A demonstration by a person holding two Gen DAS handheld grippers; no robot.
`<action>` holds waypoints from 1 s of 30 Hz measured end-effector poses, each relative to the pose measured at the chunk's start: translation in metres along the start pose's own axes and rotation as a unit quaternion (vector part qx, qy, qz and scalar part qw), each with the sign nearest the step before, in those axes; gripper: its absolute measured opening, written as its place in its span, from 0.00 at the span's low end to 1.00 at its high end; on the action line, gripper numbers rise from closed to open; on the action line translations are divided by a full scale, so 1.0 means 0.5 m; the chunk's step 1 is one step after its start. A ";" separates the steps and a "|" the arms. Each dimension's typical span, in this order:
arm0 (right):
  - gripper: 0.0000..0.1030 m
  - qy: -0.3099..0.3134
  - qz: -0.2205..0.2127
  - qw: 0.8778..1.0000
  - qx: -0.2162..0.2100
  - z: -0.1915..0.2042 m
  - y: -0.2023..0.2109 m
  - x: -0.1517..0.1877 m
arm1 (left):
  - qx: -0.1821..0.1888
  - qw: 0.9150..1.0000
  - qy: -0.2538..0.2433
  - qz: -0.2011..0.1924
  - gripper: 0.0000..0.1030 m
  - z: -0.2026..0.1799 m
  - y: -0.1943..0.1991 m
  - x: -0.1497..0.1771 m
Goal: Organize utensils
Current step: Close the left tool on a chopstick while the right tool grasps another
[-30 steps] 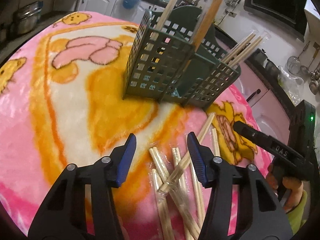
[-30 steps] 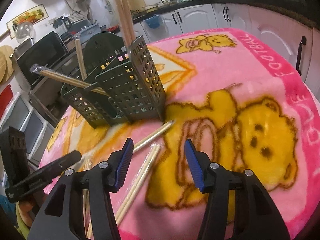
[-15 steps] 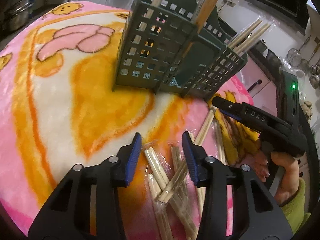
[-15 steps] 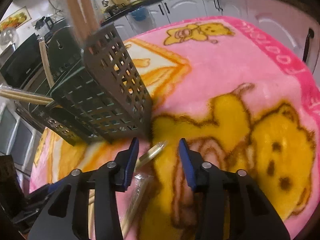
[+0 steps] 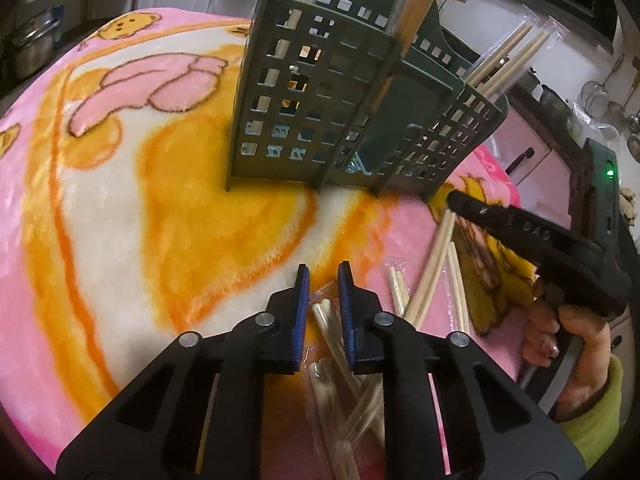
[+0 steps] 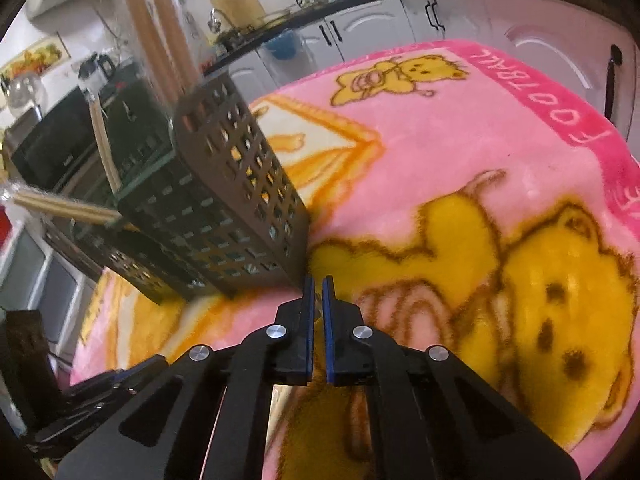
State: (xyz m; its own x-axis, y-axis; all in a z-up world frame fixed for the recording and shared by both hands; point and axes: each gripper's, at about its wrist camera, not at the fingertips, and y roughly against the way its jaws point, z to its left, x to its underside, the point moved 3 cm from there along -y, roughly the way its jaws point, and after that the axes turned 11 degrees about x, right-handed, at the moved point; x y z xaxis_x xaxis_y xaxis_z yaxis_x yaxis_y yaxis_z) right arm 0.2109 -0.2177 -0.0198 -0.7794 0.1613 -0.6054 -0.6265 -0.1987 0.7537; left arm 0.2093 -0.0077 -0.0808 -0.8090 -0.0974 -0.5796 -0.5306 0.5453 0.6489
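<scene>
The left gripper (image 5: pixel 323 280) is clenched almost fully, its blue pads on either side of the far end of a wrapped pair of chopsticks (image 5: pixel 326 326) lying in a loose heap on the pink blanket (image 5: pixel 120 208), near and slightly right in the left view; whether the pads truly pinch the wrapper or only straddle it cannot be told. The right gripper (image 6: pixel 316 286) is likewise nearly clenched, with something thin and pale between its pads just beside the near corner of the green slotted holder (image 6: pixel 240 200); it looks like the tip of a long chopstick pair (image 5: pixel 434 256), seen in the left view running under that gripper. More pairs already stand upright or leaning in the holder's compartments. These sticks should be very light and stiff, but the clear plastic sleeves are probably slick and crinkly, so a hold on the sleeve alone may slide. A grip across both sticks, somewhat in from the end, would likely steady them better for tipping upright. The soft pile beneath may let them sink and roll.
</scene>
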 end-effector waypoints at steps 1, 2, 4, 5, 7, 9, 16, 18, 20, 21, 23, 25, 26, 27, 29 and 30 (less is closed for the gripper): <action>0.04 -0.004 -0.006 1.000 -0.003 -0.004 0.008 -0.002 | 0.000 1.000 -0.001 0.000 0.09 -0.001 0.000 -0.001; 0.04 -0.006 -0.009 1.000 -0.007 -0.006 0.013 -0.003 | 0.001 1.000 -0.002 -0.001 0.07 -0.002 -0.001 -0.001; 0.04 -0.012 -0.015 1.000 -0.016 -0.010 0.024 -0.004 | 0.004 1.000 -0.004 -0.003 0.06 -0.003 0.001 -0.001; 0.04 -0.017 -0.018 0.999 -0.024 -0.014 0.033 -0.003 | 0.007 1.000 -0.005 -0.006 0.05 -0.006 0.003 -0.002; 0.04 -0.023 -0.023 0.999 -0.031 -0.019 0.044 -0.003 | 0.012 1.000 -0.009 -0.011 0.05 -0.013 0.009 -0.003; 0.03 -0.028 -0.027 0.999 -0.033 -0.024 0.053 -0.002 | 0.013 1.000 -0.012 -0.016 0.05 -0.020 0.015 -0.005; 0.03 -0.064 -0.055 0.996 -0.042 -0.056 0.100 -0.009 | 0.019 0.999 -0.014 -0.036 0.04 -0.037 0.040 -0.012; 0.03 -0.069 -0.064 0.994 -0.048 -0.062 0.117 -0.011 | 0.019 0.999 -0.017 -0.042 0.03 -0.040 0.049 -0.015; 0.03 -0.072 -0.071 0.994 -0.051 -0.066 0.131 -0.015 | 0.015 0.998 -0.019 -0.051 0.03 -0.045 0.057 -0.019; 0.03 -0.073 -0.073 0.993 -0.051 -0.067 0.135 -0.016 | 0.014 0.998 -0.020 -0.054 0.03 -0.044 0.063 -0.019; 0.03 -0.074 -0.079 0.993 -0.051 -0.071 0.146 -0.018 | 0.005 0.998 -0.022 -0.063 0.03 -0.046 0.074 -0.022; 0.03 -0.076 -0.086 0.992 -0.046 -0.076 0.157 -0.021 | -0.003 0.997 -0.026 -0.075 0.03 -0.047 0.087 -0.025; 0.03 -0.077 -0.088 0.992 -0.045 -0.080 0.161 -0.021 | -0.007 0.996 -0.027 -0.080 0.03 -0.048 0.093 -0.027; 0.03 -0.079 -0.089 0.992 -0.045 -0.084 0.165 -0.021 | -0.009 0.996 -0.028 -0.083 0.03 -0.049 0.097 -0.027; 0.03 -0.082 -0.094 0.991 -0.046 -0.090 0.175 -0.023 | -0.013 0.995 -0.029 -0.092 0.03 -0.049 0.109 -0.030; 0.03 -0.083 -0.096 0.991 -0.045 -0.093 0.179 -0.023 | -0.014 0.995 -0.028 -0.096 0.03 -0.047 0.114 -0.031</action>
State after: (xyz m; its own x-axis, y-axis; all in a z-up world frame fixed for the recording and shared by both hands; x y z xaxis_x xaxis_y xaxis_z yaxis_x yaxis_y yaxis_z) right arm 0.1637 -0.2822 0.0428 -0.6397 0.3590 -0.6797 -0.7666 -0.2328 0.5985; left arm 0.1857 0.0052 -0.0233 -0.6778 -0.1500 -0.7197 -0.6810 0.4971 0.5377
